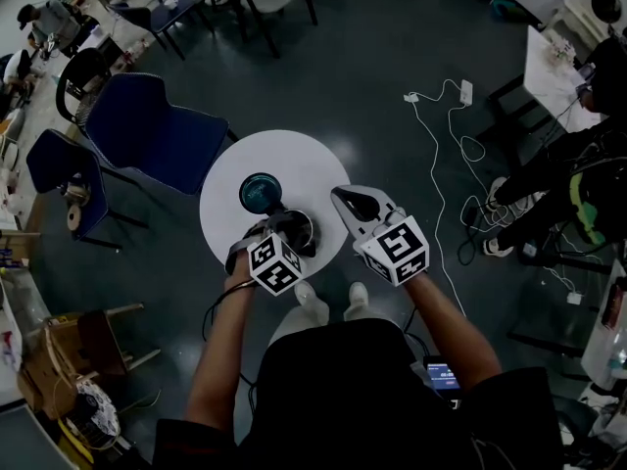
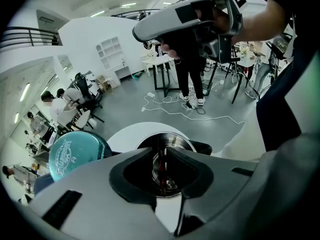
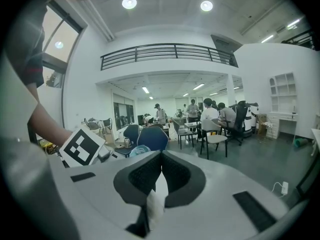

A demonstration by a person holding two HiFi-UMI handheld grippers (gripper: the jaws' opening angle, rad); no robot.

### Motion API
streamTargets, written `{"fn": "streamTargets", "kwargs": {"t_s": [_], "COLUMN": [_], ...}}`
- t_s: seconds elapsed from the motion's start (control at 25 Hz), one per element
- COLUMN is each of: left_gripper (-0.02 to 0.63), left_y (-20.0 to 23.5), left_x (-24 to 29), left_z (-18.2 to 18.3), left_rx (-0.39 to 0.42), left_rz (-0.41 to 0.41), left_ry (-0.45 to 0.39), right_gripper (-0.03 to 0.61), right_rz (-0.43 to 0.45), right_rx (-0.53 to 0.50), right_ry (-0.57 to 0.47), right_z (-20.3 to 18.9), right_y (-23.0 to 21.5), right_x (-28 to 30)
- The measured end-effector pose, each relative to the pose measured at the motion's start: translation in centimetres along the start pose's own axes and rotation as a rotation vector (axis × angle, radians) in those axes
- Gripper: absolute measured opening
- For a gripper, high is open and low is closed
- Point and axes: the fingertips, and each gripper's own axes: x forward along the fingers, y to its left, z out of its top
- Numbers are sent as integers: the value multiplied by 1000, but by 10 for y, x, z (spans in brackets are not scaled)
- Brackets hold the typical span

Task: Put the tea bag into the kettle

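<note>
A steel kettle (image 1: 298,229) stands open on the round white table (image 1: 304,160). My left gripper (image 1: 272,225) hovers right over it. In the left gripper view the jaws (image 2: 164,151) are shut on a thin dark-red edge, seemingly the kettle's lid, with the shiny inside of the kettle (image 2: 181,142) below. My right gripper (image 1: 340,196) is raised to the right of the kettle, above the table's edge. It (image 3: 161,156) is shut on a white tea bag (image 3: 155,202), which hangs behind the pads. From the left gripper view the right gripper (image 2: 140,33) shows overhead.
A round teal tin (image 1: 261,193) (image 2: 73,152) stands on the table just behind the kettle. Blue chairs (image 1: 157,130) stand at the table's left. White cables (image 1: 446,135) lie on the floor at the right. People sit at desks around the room.
</note>
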Motion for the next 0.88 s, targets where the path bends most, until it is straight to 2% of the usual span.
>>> {"fn": "streamTargets", "kwargs": {"t_s": [0.24, 0.44, 0.72, 0.88], "left_gripper": [80, 44, 31, 32], "left_y": [-2, -2, -3, -4], "left_x": [-7, -2, 5, 4], "left_z": [1, -3, -10, -10], "left_rx": [1, -3, -4, 0], "left_rz": [-8, 1, 11, 10], "left_ry": [2, 22, 49, 33], "right_gripper": [18, 18, 18, 18], "right_rz": [12, 16, 7, 4], "right_rx": [-4, -6, -5, -6], "right_ry": [2, 4, 19, 24], "right_z": [1, -1, -7, -8], "right_y": [4, 5, 3, 1], "right_x": [4, 3, 1, 0]}}
